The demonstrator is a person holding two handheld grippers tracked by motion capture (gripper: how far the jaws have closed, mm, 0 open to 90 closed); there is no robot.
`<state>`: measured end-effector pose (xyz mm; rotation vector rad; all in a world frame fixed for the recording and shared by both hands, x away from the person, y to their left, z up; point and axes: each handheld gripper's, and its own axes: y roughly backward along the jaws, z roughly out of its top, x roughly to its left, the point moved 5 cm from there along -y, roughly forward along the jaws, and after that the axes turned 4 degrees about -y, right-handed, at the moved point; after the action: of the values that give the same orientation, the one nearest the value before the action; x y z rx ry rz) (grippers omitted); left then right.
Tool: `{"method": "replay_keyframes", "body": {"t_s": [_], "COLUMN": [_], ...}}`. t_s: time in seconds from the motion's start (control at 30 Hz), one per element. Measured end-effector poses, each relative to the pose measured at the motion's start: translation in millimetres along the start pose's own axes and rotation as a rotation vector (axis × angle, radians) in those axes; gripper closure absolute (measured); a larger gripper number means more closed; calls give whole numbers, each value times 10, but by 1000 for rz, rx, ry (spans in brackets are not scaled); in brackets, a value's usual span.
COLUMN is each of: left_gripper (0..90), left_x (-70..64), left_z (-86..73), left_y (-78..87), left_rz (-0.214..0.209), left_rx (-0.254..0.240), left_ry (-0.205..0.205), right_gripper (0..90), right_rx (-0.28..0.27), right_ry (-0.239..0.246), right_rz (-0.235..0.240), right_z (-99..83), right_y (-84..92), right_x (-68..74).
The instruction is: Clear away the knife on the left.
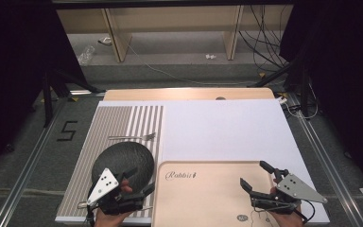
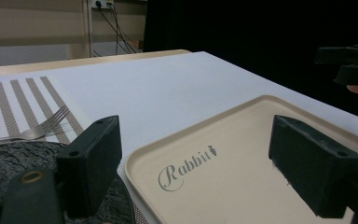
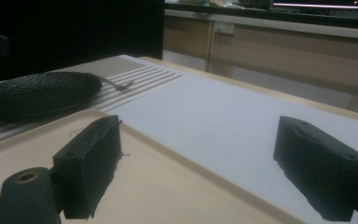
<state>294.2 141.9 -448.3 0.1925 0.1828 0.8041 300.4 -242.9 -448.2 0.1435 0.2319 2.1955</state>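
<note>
1. Step in hand: both grippers hover at the near edge of the table (image 1: 227, 123), nothing held. This looks like the approach before a first pick-up.
2. Left gripper (image 1: 136, 180): jaws spread wide and empty, poised at the near right rim of the plate (image 1: 123, 163). In the left gripper view the jaws straddle the gap between that plate and the tray (image 2: 223, 186).
3. Right gripper (image 1: 256, 176): jaws wide apart and empty, hanging over the near right part of the tray.
4. Plate: dark, round, rough-textured, shallow. It lies on the striped mat (image 1: 118, 127) at the near left, just beside the tray's left edge.
5. Fork (image 1: 132, 137): silver, lying flat on the mat just beyond the plate, tines pointing right.
6. Tray: pale beige, raised rim, the word "Rabbit" printed on its floor; nothing lies in it.
7. Next move, as a judgement: the left jaws should drop onto the plate's rim and close there, keeping the plate level before carrying it toward the tray.
</note>
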Motion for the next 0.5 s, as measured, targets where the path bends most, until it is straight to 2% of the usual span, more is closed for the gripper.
{"method": "replay_keyframes", "body": {"t_s": [0.17, 0.4, 0.5], "left_gripper": [168, 168, 167], "left_x": [-31, -92, -90], "left_z": [43, 74, 88], "left_y": [33, 45, 51], "left_rz": [-5, -25, -28], "left_rx": [17, 125, 164], "left_ry": [-22, -93, -91], "right_gripper": [158, 158, 159], "right_rx": [1, -1, 2], "right_ry": [1, 0, 1], "right_rz": [1, -3, -2], "right_z": [-1, 0, -2], "right_y": [0, 3, 2], "right_x": [0, 1, 2]}}
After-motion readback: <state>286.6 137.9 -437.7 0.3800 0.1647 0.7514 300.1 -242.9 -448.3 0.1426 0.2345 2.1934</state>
